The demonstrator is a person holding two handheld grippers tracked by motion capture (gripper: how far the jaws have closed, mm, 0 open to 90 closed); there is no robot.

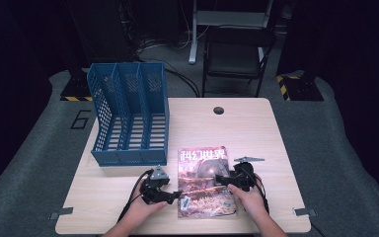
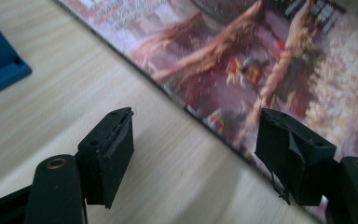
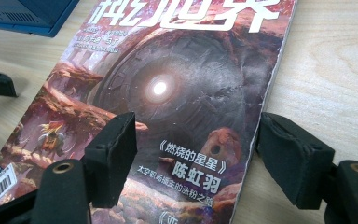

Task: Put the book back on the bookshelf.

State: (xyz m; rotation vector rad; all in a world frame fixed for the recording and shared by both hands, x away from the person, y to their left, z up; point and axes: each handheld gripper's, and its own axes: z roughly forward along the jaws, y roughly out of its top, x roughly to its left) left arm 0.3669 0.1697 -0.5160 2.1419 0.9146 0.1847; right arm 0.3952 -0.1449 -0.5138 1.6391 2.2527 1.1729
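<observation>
You see a magazine [image 1: 206,180] cover in rust-red and dark grey with white title characters, centre frame; a blue slotted file rack [image 1: 128,116] upper left; pale wood-grain table [image 1: 256,128]; black grippers [image 1: 160,190].

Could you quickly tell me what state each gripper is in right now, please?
Left gripper: open, straddling the left edge of the glossy red-brown magazine, not gripping.
Right gripper: open, straddling its right edge.
</observation>
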